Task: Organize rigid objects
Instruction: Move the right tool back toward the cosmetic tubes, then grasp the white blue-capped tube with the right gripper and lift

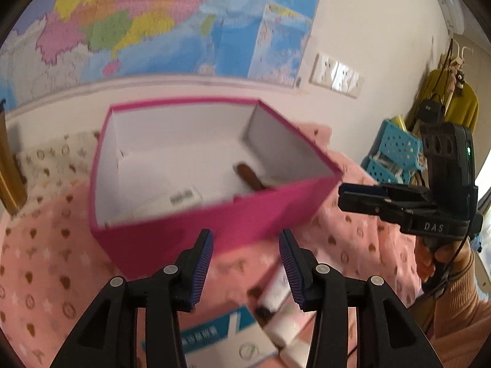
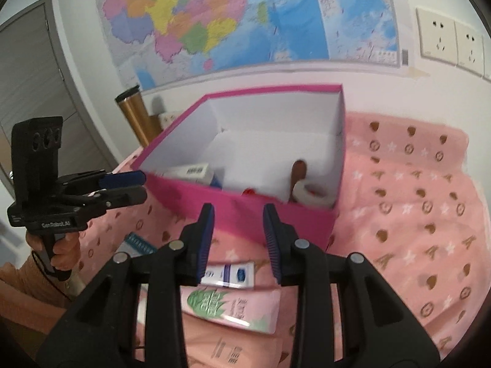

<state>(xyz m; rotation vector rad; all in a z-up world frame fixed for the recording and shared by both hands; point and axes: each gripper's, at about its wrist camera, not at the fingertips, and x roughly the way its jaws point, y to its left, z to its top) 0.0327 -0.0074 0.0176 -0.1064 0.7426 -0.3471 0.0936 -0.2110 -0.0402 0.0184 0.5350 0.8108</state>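
Nearest you, your left gripper (image 1: 245, 245) and right gripper (image 2: 237, 224) both hang with jaws apart and nothing between them, just short of the pink box's (image 2: 245, 211) near wall. A white-and-blue tube (image 2: 230, 276), a pink tube (image 2: 233, 306) and a blue-and-white carton (image 1: 221, 337) lie on the pink patterned blanket (image 2: 414, 214) on your side of that box. Inside the box sit a white carton with a barcode (image 2: 193, 171) at its left, a brown wooden spoon (image 2: 299, 171) and a roll of white tape (image 2: 313, 194) at its right; behind the box a gold tumbler (image 2: 138, 116) stands below the wall map (image 2: 245, 15).
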